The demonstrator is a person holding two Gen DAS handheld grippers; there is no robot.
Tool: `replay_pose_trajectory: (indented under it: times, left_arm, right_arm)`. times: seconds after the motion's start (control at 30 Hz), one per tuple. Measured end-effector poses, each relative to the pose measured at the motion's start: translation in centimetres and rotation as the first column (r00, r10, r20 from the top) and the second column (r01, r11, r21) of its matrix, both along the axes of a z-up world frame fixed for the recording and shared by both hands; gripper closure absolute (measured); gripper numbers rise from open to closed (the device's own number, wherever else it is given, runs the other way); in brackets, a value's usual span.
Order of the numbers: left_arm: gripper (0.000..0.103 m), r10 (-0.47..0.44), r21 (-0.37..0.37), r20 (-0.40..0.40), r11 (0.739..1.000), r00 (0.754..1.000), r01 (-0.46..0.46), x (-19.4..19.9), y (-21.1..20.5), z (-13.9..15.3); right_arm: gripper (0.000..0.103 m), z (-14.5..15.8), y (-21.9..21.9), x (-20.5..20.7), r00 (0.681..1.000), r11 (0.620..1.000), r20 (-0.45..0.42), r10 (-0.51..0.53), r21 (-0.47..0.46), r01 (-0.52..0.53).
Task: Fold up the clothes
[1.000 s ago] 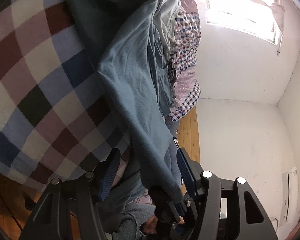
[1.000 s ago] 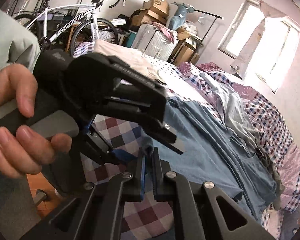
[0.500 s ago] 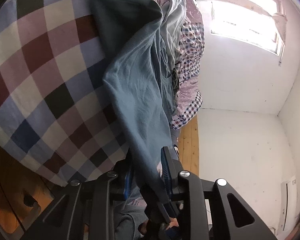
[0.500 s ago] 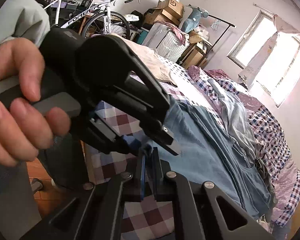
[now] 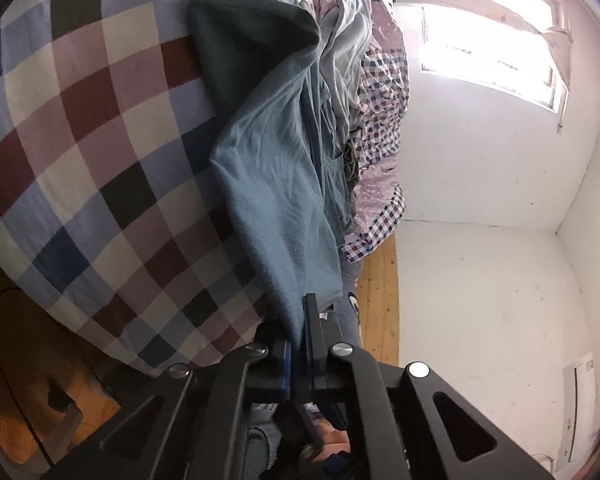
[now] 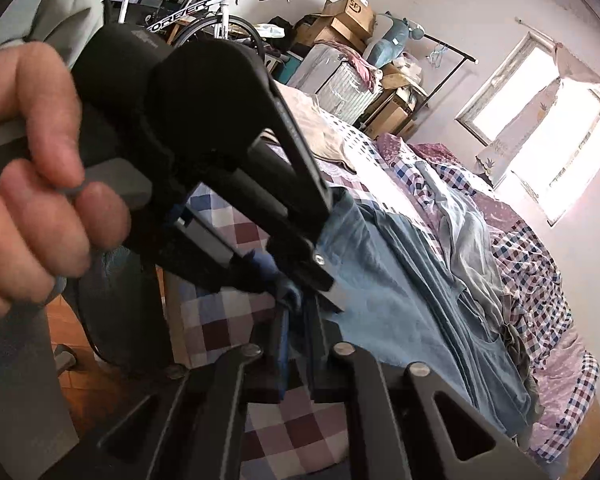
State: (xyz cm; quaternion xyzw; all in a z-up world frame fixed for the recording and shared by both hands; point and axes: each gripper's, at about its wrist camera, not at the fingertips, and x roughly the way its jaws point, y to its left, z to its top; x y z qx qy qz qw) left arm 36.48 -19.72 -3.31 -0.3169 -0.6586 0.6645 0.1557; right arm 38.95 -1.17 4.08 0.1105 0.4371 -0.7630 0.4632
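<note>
Blue shirt (image 5: 276,184) lying partly doubled over on checked bedspread (image 5: 80,152), hem pinched in clamped left gripper (image 5: 300,336) and, seemingly, in closed right gripper (image 6: 296,332) alongside, so folding only begun, most left; "FOREVER", perhaps, on white bicycle (image 6: 188,8), carton lettering unreadable.

Right gripper (image 6: 296,336): jaws closed on the blue shirt (image 6: 400,304) hem.
Left gripper (image 6: 300,276): black, held by a hand (image 6: 32,200), clamped on the same hem just beside.
Shirt: spread over the checked bed (image 6: 292,440).
Background: bicycle (image 6: 204,12), boxes (image 6: 348,12), window (image 6: 556,120).
</note>
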Motion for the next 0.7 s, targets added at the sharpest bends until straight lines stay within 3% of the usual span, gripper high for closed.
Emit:
replay_pose_trajectory:
  times: [0.03, 0.1, 0.2, 0.4, 0.7]
  left_arm:
    - [0.1, 0.0, -0.005, -0.004, 1.0, 1.0, 0.0, -0.1, 0.1, 0.2]
    - [0.1, -0.004, -0.009, -0.015, 1.0, 1.0, 0.004, -0.9, 0.5, 0.7]
    - [0.1, -0.006, -0.021, -0.025, 1.0, 1.0, 0.005, -1.0, 0.2, 1.4]
    - [0.1, 0.021, -0.057, -0.102, 0.998, 0.995, -0.027, -2.5, -1.8, 5.3]
    - [0.1, 0.124, -0.127, -0.239, 0.979, 0.963, -0.158, -5.8, -8.9, 12.4]
  right_arm:
    - [0.084, 0.0, 0.1, 0.1, 1.0, 1.0, -0.006, 0.0, 0.003, 0.0]
    - [0.062, -0.1, 0.3, 0.3, 1.0, 1.0, -0.018, 0.001, 0.008, -0.001]
    - [0.049, 0.0, 0.9, 0.6, 0.999, 1.0, -0.039, -0.015, 0.001, 0.015]
    - [0.037, 0.8, 3.1, -0.4, 0.99, 0.991, -0.049, -0.133, -0.029, 0.131]
    - [0.036, 0.5, 6.6, -2.4, 0.941, 0.941, -0.008, -0.339, -0.015, 0.339]
